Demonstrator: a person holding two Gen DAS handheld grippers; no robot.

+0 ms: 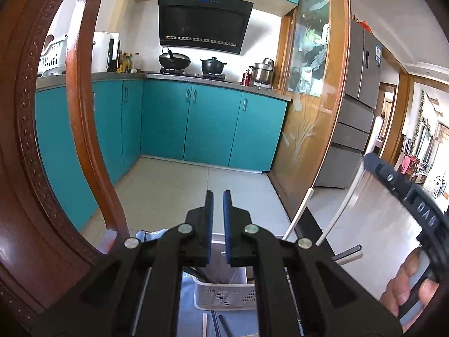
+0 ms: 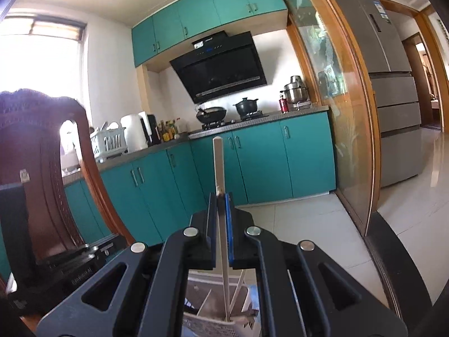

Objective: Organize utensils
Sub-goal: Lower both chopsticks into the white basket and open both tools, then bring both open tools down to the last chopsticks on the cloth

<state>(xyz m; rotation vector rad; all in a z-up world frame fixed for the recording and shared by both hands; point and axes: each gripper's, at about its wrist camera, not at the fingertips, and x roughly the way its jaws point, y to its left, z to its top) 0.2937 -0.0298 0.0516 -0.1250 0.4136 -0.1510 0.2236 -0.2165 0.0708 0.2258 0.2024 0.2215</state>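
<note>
Home kitchen — teal cabinets (image 1: 207, 123), range hood (image 1: 203, 22), wok (image 1: 174, 60) on the stove.

Pale blue surface (image 1: 190, 289), white perforated basket (image 1: 224, 297) standing on it, dark sticks (image 1: 221, 323) lying just in front

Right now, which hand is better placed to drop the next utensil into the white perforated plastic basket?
Right. The right claw is shut on a white chopstick whose lower end already reaches into the white perforated plastic basket. The left claw holds nothing.
</note>
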